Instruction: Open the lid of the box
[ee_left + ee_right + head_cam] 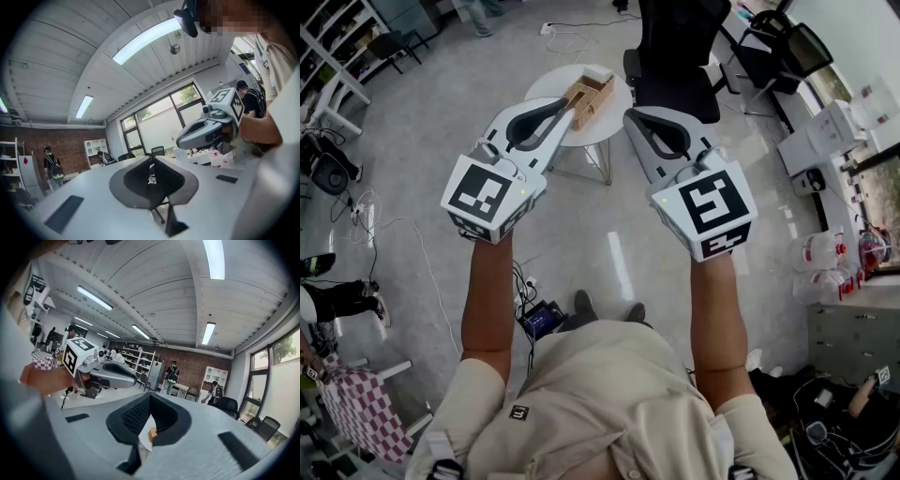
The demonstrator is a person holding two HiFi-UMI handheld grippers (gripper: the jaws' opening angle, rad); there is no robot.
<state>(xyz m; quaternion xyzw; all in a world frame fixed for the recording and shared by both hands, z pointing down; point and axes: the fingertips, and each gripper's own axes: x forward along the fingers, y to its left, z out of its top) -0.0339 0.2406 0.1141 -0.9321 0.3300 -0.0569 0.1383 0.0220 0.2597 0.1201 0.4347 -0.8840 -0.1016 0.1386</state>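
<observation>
Edges: round white table [546,86] stands alone on the floor, its near rim free. A black office chair [675,56] stands just beside its right edge.
Open room: a wide bare stretch of floor [609,253] lies between the person and the table. Cables [427,272] trail across it at the left, a shelf unit [328,47] lines the far left, and desks [825,141] crowd the right.
Task thing: wooden box [589,97] sits on the table, toward its right half, ahead of both grippers and apart from them. In the right gripper view it shows small through the slit below the fingers. Whether its lid is up cannot be told.
Left: left gripper [566,103] is held out level, fingers closed together with nothing between them.
Right: right gripper [634,114] is held out alongside, near the left one and tipped slightly down. Its fingers meet at the tips and are empty.
Surface: the table top is plain white. The floor is pale grey and glossy, with a streak of reflected light.
Room: a large office with a ribbed white ceiling and strip lights [215,258], a brick back wall [187,364] and tall windows [164,122]. People [172,373] stand far off.
Markings: each gripper's cube [487,195] bears black-and-white square markers. The red-capped bottles [825,253] at the right carry labels too small to read.
</observation>
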